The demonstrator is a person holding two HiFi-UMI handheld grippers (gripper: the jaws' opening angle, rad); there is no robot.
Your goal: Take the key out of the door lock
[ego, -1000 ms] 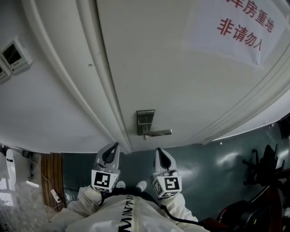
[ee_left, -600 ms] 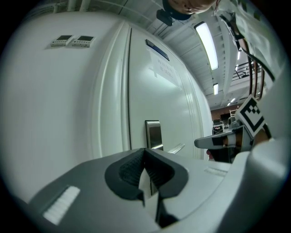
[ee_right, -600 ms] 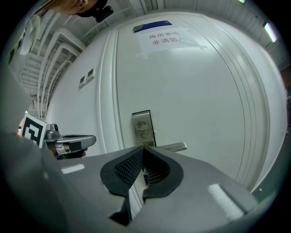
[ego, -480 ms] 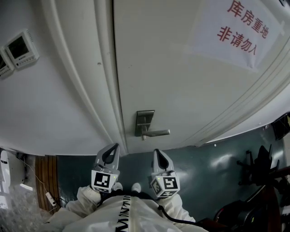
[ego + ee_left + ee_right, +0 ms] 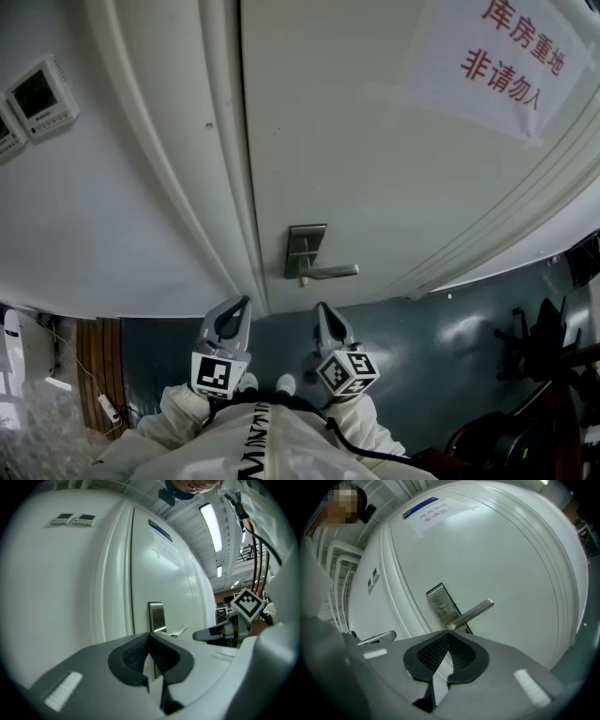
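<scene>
One key is the aim, yet it is showing too small to pick out; it should be sitting in the one lock plate [image 5: 306, 249], by the single lever handle [image 5: 330, 273]. Two claws are hovering short of the door [image 5: 394, 169], both clenched on nothing. Since a second ago the right claw [image 5: 322, 311] is rolling over and dipping, likely lining up for the key, while the left claw [image 5: 246, 302] is staying put. One red-lettered notice [image 5: 506, 66] and two wall panels [image 5: 39, 94] are hanging beyond.

The right tongs [image 5: 322, 307] have rolled sideways, seemingly dipping a little.
</scene>
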